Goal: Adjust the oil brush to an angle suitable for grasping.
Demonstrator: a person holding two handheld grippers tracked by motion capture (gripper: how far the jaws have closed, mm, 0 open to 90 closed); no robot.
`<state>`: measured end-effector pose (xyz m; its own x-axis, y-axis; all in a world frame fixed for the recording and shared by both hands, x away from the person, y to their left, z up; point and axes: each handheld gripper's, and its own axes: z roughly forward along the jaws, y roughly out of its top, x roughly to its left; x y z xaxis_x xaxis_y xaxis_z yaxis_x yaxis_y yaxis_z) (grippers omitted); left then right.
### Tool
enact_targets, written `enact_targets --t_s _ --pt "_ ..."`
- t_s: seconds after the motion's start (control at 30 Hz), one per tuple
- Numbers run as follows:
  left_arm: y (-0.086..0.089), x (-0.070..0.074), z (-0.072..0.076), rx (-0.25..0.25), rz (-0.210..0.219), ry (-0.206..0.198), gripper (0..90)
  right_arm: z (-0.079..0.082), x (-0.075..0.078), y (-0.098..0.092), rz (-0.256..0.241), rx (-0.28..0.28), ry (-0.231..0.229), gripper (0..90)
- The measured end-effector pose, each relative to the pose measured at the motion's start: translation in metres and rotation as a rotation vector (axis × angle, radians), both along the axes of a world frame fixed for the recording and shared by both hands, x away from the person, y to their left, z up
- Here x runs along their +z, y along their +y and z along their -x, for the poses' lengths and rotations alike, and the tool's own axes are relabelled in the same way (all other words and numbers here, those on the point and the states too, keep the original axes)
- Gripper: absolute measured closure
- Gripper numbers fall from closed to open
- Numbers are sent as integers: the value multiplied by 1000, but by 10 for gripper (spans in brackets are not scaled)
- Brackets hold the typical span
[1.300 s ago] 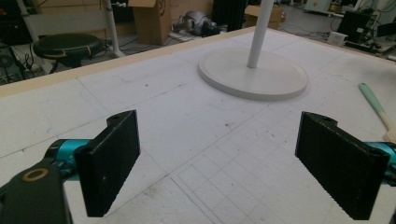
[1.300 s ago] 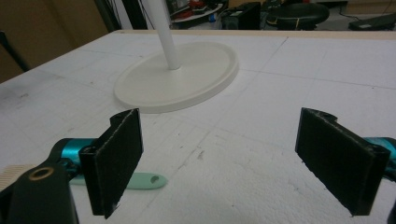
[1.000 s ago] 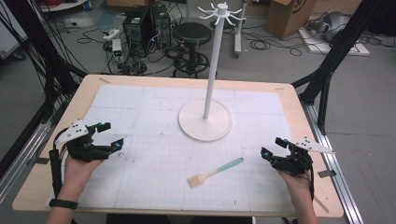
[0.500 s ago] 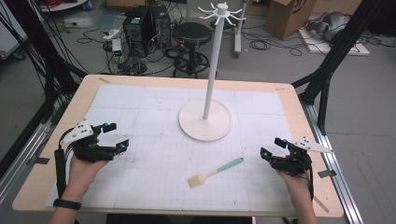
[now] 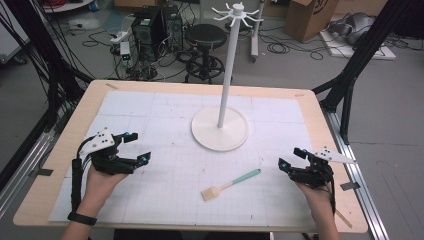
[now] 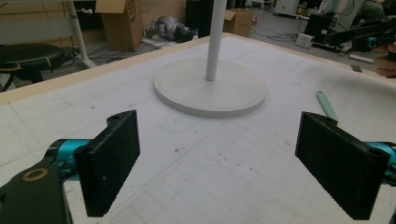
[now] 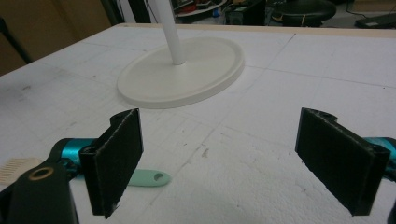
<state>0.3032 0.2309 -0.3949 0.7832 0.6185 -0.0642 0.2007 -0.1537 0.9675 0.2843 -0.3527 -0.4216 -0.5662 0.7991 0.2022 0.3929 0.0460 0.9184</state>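
Note:
A white stand, a tall pole on a round base [image 5: 220,131] with hooks at the top [image 5: 237,11], stands at the middle back of the white gridded mat. A brush [image 5: 230,185] with a mint-green handle and pale bristles lies flat on the mat in front of the stand. My left gripper [image 5: 139,147] hovers low at the left, open and holding nothing, pointing toward the base [image 6: 210,88] and the handle tip [image 6: 326,103]. At the right my right gripper [image 5: 290,157] is open too; the handle end [image 7: 147,178] lies just past its left jaw.
The wooden table edge [image 5: 200,86] frames the mat. Behind the table stand a black stool [image 5: 206,37], computer gear [image 5: 150,25] with cables, and cardboard boxes [image 5: 312,17]. Black frame struts [image 5: 350,75] rise at both sides.
My left gripper has slid a little to the right, toward the mat's middle. The right gripper, brush and stand have stayed put.

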Motion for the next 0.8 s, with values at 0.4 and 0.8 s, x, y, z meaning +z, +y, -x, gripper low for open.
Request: enact_targets --t_s 0.4,0.8 --pt "-26 -2 -3 -42 -12 12 146 -1 -1 2 8 2 5 141" --pt "-59 -5 -6 -95 -21 34 146 -1 -1 4 13 6 5 141"
